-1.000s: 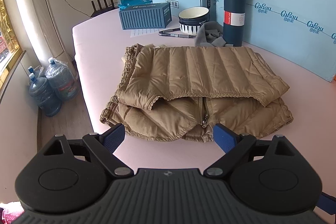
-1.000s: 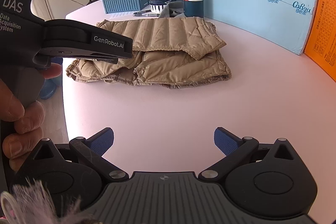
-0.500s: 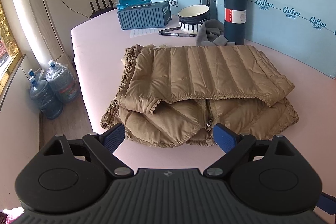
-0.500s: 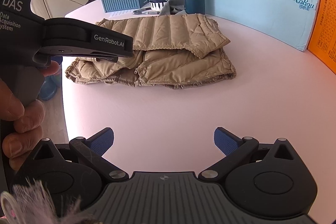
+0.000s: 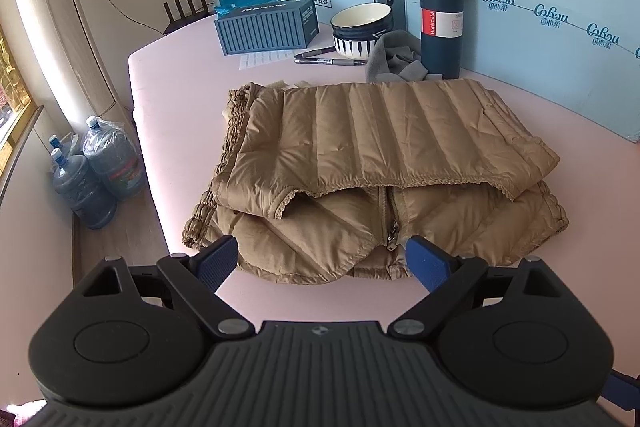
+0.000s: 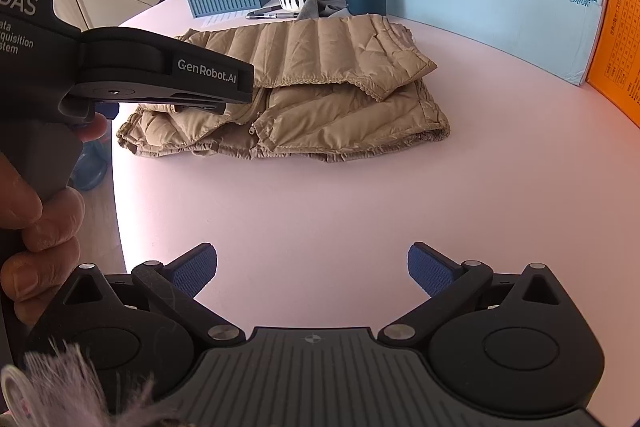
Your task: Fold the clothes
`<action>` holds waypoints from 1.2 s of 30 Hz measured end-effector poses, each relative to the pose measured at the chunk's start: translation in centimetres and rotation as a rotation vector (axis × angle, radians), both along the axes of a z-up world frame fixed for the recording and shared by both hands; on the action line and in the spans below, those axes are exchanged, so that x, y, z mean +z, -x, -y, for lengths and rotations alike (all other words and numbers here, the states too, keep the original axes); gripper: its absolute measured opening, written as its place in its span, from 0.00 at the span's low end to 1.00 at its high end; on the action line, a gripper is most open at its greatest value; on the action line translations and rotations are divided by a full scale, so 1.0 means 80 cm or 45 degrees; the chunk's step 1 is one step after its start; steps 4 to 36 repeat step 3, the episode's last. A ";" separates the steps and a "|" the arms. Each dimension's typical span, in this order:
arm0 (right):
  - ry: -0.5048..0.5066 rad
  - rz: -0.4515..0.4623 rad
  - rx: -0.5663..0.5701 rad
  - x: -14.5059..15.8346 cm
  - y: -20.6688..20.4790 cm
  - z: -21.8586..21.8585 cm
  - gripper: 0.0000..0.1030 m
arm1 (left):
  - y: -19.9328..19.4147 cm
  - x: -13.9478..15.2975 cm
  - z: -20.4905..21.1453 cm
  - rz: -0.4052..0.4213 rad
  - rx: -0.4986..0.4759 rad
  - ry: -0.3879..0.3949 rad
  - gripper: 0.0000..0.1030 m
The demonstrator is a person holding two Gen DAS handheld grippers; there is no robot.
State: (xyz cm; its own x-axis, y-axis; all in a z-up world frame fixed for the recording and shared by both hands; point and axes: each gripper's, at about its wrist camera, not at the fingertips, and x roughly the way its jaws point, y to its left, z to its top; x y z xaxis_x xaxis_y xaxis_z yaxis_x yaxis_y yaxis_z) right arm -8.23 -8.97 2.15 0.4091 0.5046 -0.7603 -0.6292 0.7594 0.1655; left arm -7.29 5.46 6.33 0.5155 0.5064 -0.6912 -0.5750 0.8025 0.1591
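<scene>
A tan quilted down jacket (image 5: 372, 163) lies folded on the pink table (image 5: 180, 75), zipper facing me. It also shows in the right wrist view (image 6: 320, 83). My left gripper (image 5: 322, 261) is open and empty, its blue pads (image 5: 218, 259) just short of the jacket's near hem, straddling the zipper end. My right gripper (image 6: 312, 271) is open and empty over bare table (image 6: 320, 207), well short of the jacket. The left gripper's body (image 6: 132, 71) crosses the left of the right wrist view and hides part of the jacket.
Behind the jacket stand a dark blue thermos (image 5: 440, 11), a striped bowl (image 5: 360, 27), a grey cloth (image 5: 396, 61), pens (image 5: 328, 57) and a blue container-shaped box (image 5: 266, 29). Light blue boards (image 5: 540, 19) wall the back and right. Water bottles (image 5: 96, 171) stand on the floor left.
Both grippers have moved slightly closer to the jacket. The left gripper's pads now reach the near hem. Both stay open.
</scene>
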 end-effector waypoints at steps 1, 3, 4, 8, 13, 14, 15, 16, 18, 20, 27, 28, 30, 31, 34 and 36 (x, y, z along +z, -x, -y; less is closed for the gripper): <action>0.001 -0.003 -0.002 0.000 0.000 0.000 1.00 | -0.001 0.000 0.000 -0.002 -0.001 0.001 0.88; 0.002 -0.011 -0.004 -0.001 -0.001 0.000 1.00 | -0.002 -0.001 0.000 -0.005 -0.004 0.002 0.88; 0.002 -0.011 -0.004 -0.001 -0.001 0.000 1.00 | -0.002 -0.001 0.000 -0.005 -0.004 0.002 0.88; 0.002 -0.011 -0.004 -0.001 -0.001 0.000 1.00 | -0.002 -0.001 0.000 -0.005 -0.004 0.002 0.88; 0.002 -0.011 -0.004 -0.001 -0.001 0.000 1.00 | -0.002 -0.001 0.000 -0.005 -0.004 0.002 0.88; 0.002 -0.011 -0.004 -0.001 -0.001 0.000 1.00 | -0.002 -0.001 0.000 -0.005 -0.004 0.002 0.88; 0.002 -0.011 -0.004 -0.001 -0.001 0.000 1.00 | -0.002 -0.001 0.000 -0.005 -0.004 0.002 0.88; 0.002 -0.011 -0.004 -0.001 -0.001 0.000 1.00 | -0.002 -0.001 0.000 -0.005 -0.004 0.002 0.88; 0.002 -0.011 -0.004 -0.001 -0.001 0.000 1.00 | -0.002 -0.001 0.000 -0.005 -0.004 0.002 0.88; 0.002 -0.011 -0.004 -0.001 -0.001 0.000 1.00 | -0.002 -0.001 0.000 -0.005 -0.004 0.002 0.88; 0.002 -0.011 -0.004 -0.001 -0.001 0.000 1.00 | -0.002 -0.001 0.000 -0.005 -0.004 0.002 0.88; 0.002 -0.011 -0.004 -0.001 -0.001 0.000 1.00 | -0.002 -0.001 0.000 -0.005 -0.004 0.002 0.88; 0.002 -0.011 -0.004 -0.001 -0.001 0.000 1.00 | -0.002 -0.001 0.000 -0.005 -0.004 0.002 0.88; 0.002 -0.011 -0.004 -0.001 -0.001 0.000 1.00 | -0.002 -0.001 0.000 -0.005 -0.004 0.002 0.88; 0.002 -0.011 -0.004 -0.001 -0.001 0.000 1.00 | -0.002 -0.001 0.000 -0.005 -0.004 0.002 0.88; 0.002 -0.011 -0.004 -0.001 -0.001 0.000 1.00 | -0.002 -0.001 0.000 -0.005 -0.004 0.002 0.88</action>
